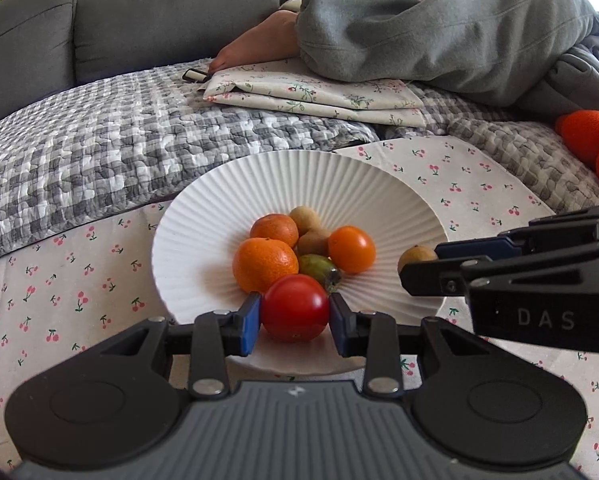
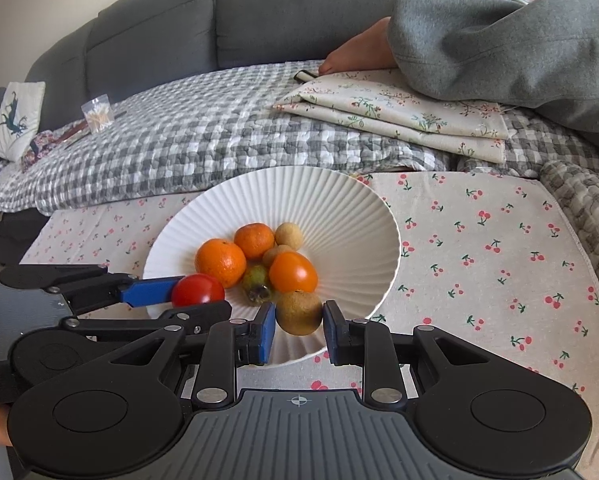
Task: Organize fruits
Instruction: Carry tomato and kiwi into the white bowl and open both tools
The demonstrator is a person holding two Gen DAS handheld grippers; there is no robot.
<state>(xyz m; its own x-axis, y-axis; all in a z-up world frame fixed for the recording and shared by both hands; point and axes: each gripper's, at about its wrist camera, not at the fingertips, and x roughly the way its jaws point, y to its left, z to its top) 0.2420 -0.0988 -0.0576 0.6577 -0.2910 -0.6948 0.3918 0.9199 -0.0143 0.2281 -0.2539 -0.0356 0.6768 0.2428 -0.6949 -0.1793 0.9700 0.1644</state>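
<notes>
A white ribbed plate (image 1: 203, 216) (image 2: 339, 208) on a cherry-print cloth holds two mandarins (image 1: 265, 265) (image 2: 220, 262), an orange tomato (image 1: 351, 249) (image 2: 293, 272), small tan fruits (image 1: 304, 219) (image 2: 288, 236) and a green fruit (image 1: 317, 267) (image 2: 255, 277). My left gripper (image 1: 295, 316) (image 2: 191, 294) is shut on a red tomato (image 1: 295, 307) (image 2: 197, 289) over the plate's near rim. My right gripper (image 2: 299, 322) (image 1: 417, 264) is shut on a brown round fruit (image 2: 298, 312) (image 1: 416, 258) above the plate's near right side.
The cherry-print cloth (image 2: 479, 248) lies on a grey checked quilt (image 1: 99, 152) on a grey sofa. A folded floral cloth (image 1: 319, 96), a person's foot (image 1: 255, 46) and a grey-clad leg (image 1: 439, 32) lie behind. Orange foam pieces (image 1: 591, 136) sit at right. A cotton-swab box (image 2: 97, 114) stands far left.
</notes>
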